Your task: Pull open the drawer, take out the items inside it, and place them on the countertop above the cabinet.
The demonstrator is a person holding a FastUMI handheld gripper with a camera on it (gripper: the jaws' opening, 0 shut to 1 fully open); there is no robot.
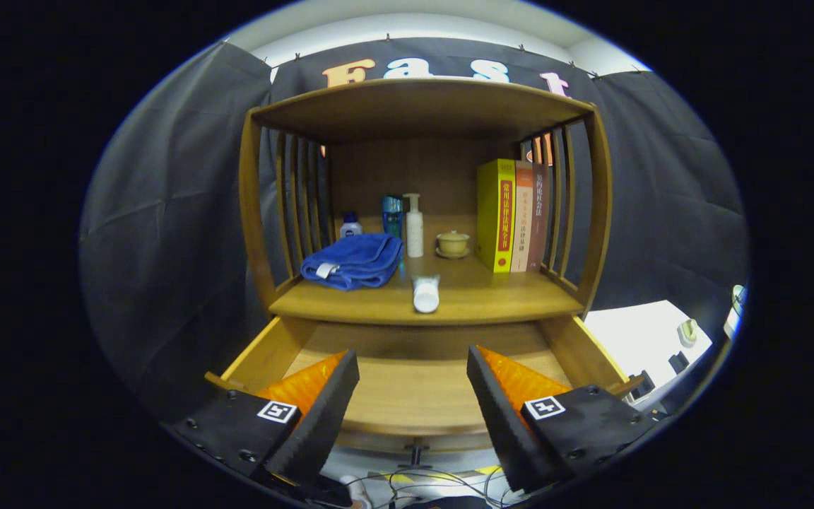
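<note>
The gripper (413,396) is being held spread and empty over the opened drawer (414,396); the white tube (426,293) is lying beyond, at frame centre, its long axis pointing toward the fingers.

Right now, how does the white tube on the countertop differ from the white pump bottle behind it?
The white tube lies on its side at the countertop's front edge; the white pump bottle stands upright farther back. The tube is short with a flat cap; the bottle is taller, with a pump head. Both are white. The gripper is open over the drawer.
</note>
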